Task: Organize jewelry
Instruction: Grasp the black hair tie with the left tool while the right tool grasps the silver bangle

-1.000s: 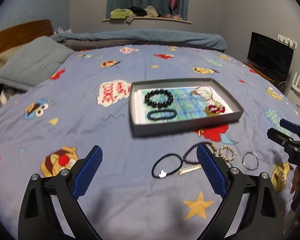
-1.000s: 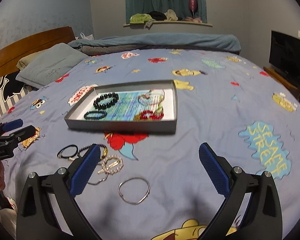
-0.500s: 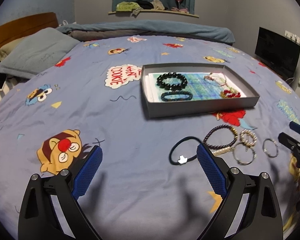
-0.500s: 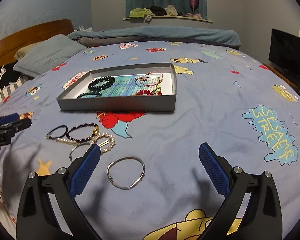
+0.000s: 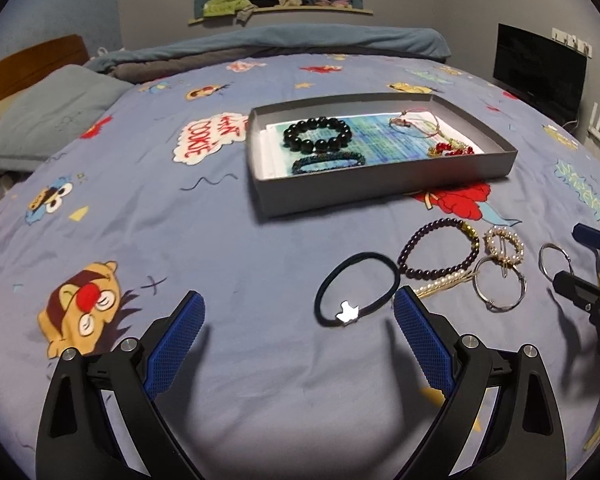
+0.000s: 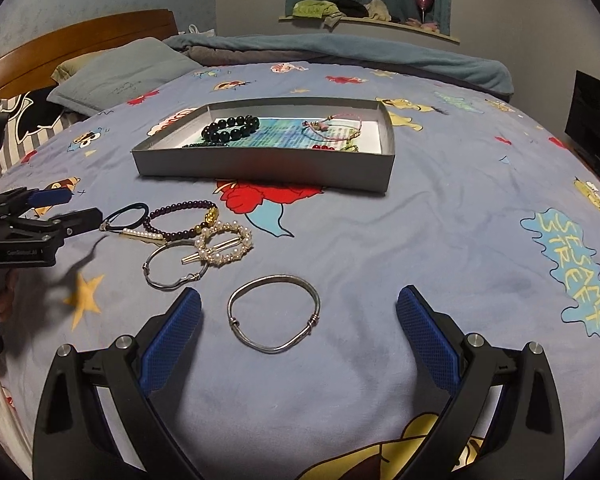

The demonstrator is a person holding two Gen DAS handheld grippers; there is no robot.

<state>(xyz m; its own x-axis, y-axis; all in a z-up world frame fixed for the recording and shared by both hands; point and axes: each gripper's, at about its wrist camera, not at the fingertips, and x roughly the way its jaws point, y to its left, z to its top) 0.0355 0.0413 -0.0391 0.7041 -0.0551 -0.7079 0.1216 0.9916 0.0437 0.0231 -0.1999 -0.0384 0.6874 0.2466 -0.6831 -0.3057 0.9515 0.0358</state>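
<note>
Two tools: both are hovering low over the bed [image 6: 440, 240], each with its blue-padded fingers spread wide and gripping nothing.
Right tool [image 6: 298, 322]: it is framing a silver bangle [image 6: 274, 312] that is lying flat on the blue cartoon bedspread between the fingers, touching neither pad.
Left tool [image 5: 296, 322]: its right finger is sitting just beside a black hair tie [image 5: 358, 288] with a small silver charm; whether it is touching is not clear.
Loose cluster: past the hair tie, a dark purple bead bracelet [image 5: 440, 254] with gold beads, a pearl bar clip [image 5: 446, 282], a wire bangle [image 5: 500, 286] and a round pearl hair clip [image 5: 505, 245] are lying close together, some overlapping.
Grey tray [image 5: 380, 186]: it is sitting farther up the bed, well apart from the loose pieces.
Tray contents: a black bead bracelet [image 5: 318, 134], a dark braided band [image 5: 328, 161], a thin pink cord bracelet [image 5: 416, 122] and a red bead piece [image 5: 450, 149] are resting on a blue printed sheet.
Far end: a grey pillow [image 6: 124, 74] and a rolled blue blanket [image 6: 340, 54] are lying at the edges of the bed.
</note>
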